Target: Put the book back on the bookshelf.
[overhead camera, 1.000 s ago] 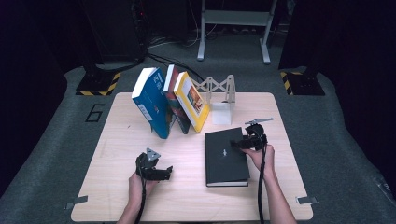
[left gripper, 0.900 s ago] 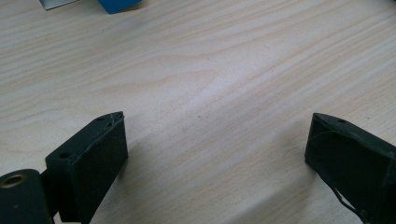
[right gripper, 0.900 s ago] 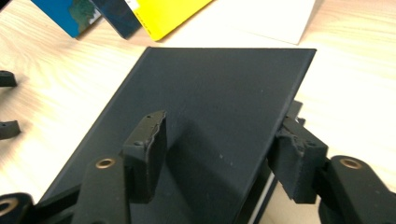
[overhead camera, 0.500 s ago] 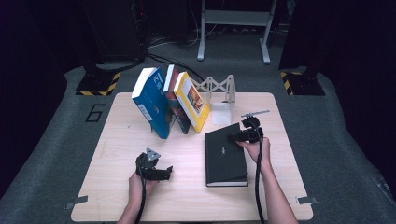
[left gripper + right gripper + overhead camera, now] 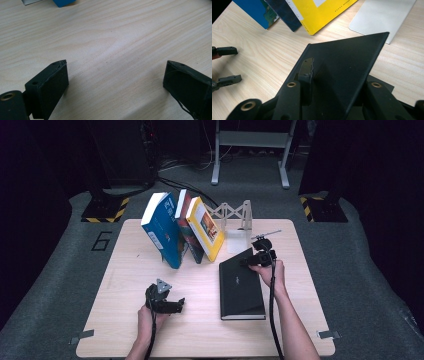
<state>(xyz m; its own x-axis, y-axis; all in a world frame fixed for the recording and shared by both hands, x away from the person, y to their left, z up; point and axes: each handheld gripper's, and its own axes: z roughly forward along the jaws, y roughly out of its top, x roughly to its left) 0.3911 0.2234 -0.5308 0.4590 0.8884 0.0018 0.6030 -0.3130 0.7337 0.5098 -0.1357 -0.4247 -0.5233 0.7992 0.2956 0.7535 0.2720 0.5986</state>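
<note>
A black book (image 5: 241, 287) (image 5: 347, 57) lies at the right of the wooden table (image 5: 120, 270), its far end tilted up off the wood. My right gripper (image 5: 248, 261) (image 5: 337, 72) holds that far edge. Its jaws have just been closing with the book between them, and one finger (image 5: 307, 67) rests on the cover. My left gripper (image 5: 180, 306) (image 5: 115, 75) stands open low over bare wood near the front left, with nothing between its jaws. It also appears far left in the right gripper view as the left gripper (image 5: 227, 65).
Three books lean together at the back: a blue book (image 5: 162, 227), a dark book (image 5: 184, 227) and a yellow book (image 5: 205, 227). A white bookend (image 5: 235, 240) (image 5: 384, 17) with a truss-shaped upright (image 5: 232, 210) stands just behind the black book.
My right gripper has moved toward the back of the table and risen a little, lifting the black book's far edge. The left gripper has stayed put.
</note>
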